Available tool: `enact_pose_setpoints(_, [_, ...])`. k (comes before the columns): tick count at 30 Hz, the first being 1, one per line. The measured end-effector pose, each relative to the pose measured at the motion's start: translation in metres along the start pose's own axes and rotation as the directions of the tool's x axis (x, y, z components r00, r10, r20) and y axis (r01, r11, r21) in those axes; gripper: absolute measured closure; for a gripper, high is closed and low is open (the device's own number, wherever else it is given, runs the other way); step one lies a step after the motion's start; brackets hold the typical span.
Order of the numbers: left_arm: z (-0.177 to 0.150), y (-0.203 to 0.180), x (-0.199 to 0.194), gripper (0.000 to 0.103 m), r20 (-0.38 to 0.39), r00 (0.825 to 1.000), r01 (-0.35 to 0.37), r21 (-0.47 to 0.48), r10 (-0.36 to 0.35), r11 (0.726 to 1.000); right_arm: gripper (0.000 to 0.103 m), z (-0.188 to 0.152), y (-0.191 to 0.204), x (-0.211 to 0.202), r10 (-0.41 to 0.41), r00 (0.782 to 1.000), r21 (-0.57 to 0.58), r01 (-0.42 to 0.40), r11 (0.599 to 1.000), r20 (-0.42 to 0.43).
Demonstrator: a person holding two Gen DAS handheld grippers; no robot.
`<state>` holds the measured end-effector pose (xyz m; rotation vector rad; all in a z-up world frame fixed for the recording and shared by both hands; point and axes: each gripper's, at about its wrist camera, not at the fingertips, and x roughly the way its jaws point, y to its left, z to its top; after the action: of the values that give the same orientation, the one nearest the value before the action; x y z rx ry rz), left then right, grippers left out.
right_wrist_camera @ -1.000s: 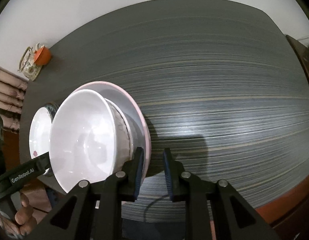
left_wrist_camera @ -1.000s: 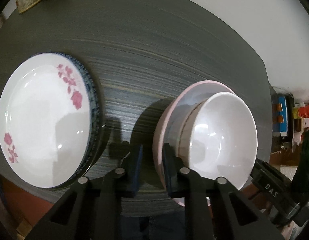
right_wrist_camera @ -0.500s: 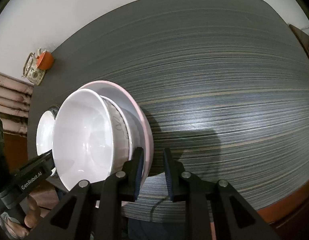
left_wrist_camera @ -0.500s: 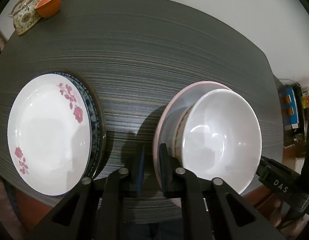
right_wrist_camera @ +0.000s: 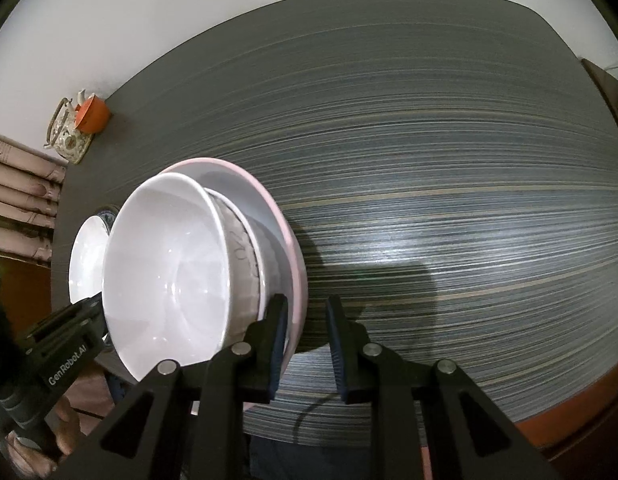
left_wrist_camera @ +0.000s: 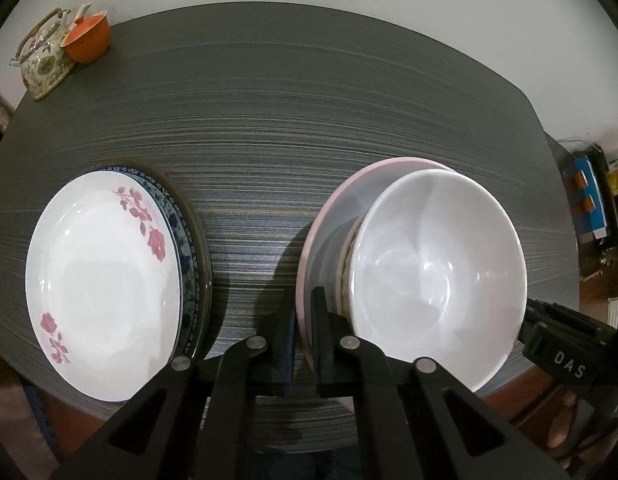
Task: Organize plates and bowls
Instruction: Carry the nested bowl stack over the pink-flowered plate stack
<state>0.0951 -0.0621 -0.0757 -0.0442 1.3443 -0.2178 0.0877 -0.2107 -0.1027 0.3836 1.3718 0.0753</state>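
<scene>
A pink plate [left_wrist_camera: 329,208] carries stacked white bowls [left_wrist_camera: 437,256], lifted above the dark table. My left gripper [left_wrist_camera: 303,344] is shut on the pink plate's left rim. My right gripper [right_wrist_camera: 307,344] straddles the plate's right rim [right_wrist_camera: 295,264] with a gap left between the jaws; its left finger touches the rim. The bowls [right_wrist_camera: 169,276] fill the left of the right wrist view. A white plate with pink flowers [left_wrist_camera: 105,284] lies on a blue-patterned plate [left_wrist_camera: 185,240] at the table's left.
An ornate teapot [left_wrist_camera: 43,60] and an orange cup [left_wrist_camera: 87,40] stand at the table's far left corner. The dark striped table [right_wrist_camera: 449,200] stretches to the right. Clutter [left_wrist_camera: 593,196] stands beyond the table's right edge.
The left gripper's jaws closed onto the pink plate's rim. The plate with bowls rose and both views pulled back, showing more of the table and the teapot.
</scene>
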Motion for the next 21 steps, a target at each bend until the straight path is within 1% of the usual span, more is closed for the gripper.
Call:
enact_pose_setpoints(1, [0.0002,-0.0058,0.0010,0.100,0.001,1.000,0.000,-0.002,0.000,1.000,0.082,0.0000,-0.0006,-0.0002,0.002,1.000,0.001,-0.002,1.000,0.001])
enact_pose_setpoints(5, [-0.0014,-0.0046,0.0014,0.100,0.006,1.000,0.004,-0.002,-0.003,1.000,0.082,-0.0002,-0.0058,-0.0012,0.012,1.000,0.016,-0.012,1.000,0.007])
enact_pose_setpoints(8, [-0.0027,-0.0020,-0.0007,0.100,0.009,1.000,0.007,-0.005,-0.007,1.000,0.084,-0.0011,-0.0090,-0.0020,0.022,1.000,0.024,-0.023,0.999,0.014])
enact_pose_setpoints(9, [-0.0039,0.0010,-0.0015,0.100,0.010,1.000,0.007,-0.005,-0.007,1.000,0.086,-0.0014,-0.0099,-0.0024,0.029,0.999,0.024,-0.029,0.999,0.016])
enact_pose_setpoints(11, [-0.0059,0.0034,-0.0033,0.100,0.013,1.000,0.006,-0.005,-0.006,1.000,0.091,-0.0020,-0.0098,-0.0034,0.040,0.999,0.022,-0.041,0.999,0.021])
enact_pose_setpoints(21, [-0.0019,0.0002,-0.0021,0.100,0.023,1.000,-0.003,0.009,0.002,1.000,0.092,-0.0068,-0.0094,-0.0080,0.020,0.999,0.023,-0.021,1.000,0.038])
